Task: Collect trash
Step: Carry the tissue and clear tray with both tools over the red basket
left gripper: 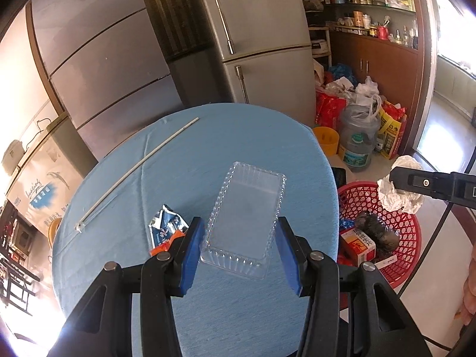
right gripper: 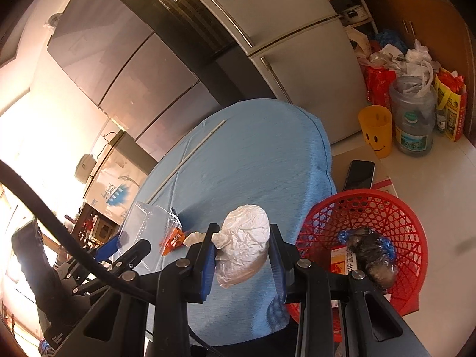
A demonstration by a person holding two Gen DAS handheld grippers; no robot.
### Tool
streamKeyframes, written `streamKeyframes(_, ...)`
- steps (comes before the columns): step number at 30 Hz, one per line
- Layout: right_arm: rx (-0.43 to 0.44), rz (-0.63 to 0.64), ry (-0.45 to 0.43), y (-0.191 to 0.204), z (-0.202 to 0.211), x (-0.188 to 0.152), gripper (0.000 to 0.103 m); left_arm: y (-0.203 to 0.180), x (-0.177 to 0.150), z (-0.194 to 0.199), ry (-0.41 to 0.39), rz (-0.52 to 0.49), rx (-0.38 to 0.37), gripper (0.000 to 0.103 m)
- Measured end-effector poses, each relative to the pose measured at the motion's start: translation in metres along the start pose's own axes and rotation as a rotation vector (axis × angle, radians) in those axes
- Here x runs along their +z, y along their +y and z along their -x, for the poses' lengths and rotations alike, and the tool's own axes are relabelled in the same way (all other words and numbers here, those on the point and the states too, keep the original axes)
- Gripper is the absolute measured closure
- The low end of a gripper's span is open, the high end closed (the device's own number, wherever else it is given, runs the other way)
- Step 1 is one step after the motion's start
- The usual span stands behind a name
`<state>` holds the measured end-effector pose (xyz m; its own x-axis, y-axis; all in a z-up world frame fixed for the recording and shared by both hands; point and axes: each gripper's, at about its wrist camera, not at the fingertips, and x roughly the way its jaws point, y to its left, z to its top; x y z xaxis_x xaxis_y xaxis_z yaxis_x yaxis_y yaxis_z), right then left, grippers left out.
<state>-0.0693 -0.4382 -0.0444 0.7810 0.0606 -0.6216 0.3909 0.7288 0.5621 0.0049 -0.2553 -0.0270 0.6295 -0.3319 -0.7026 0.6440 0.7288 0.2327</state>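
Roughly halfway: red basket (right gripper: pixel 395 208) lower right holds some trash, right gripper (right gripper: pixel 241 255) clamps a crumpled wad (right gripper: pixel 244 238), left gripper (left gripper: pixel 239 245) gapes around the clear tray (left gripper: pixel 247 217), wrapper (left gripper: pixel 166 226) and stick (left gripper: pixel 139 163) remain.

left tongs (left gripper: pixel 239 255): spread wide | right tongs (right gripper: pixel 241 255): clamped, holding

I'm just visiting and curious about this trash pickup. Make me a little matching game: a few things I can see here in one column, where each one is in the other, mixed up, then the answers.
Things:
1. crumpled white wrapper
2. clear plastic tray
3. long white stick
4. orange box

Places:
A. lying in the red basket
B. between the fingers of the open left hand-held gripper
C. held by the right hand-held gripper
D. lying alone on the far left part of the blue table

Pairs: 1-C, 2-B, 3-D, 4-A
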Motion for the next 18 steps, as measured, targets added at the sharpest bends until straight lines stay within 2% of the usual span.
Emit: streamKeyframes(18,-0.022,-0.018,-0.032,-0.014,0.016,0.000,0.068,-0.025,0.006,0.003,-0.012,-0.053,-0.027,0.052)
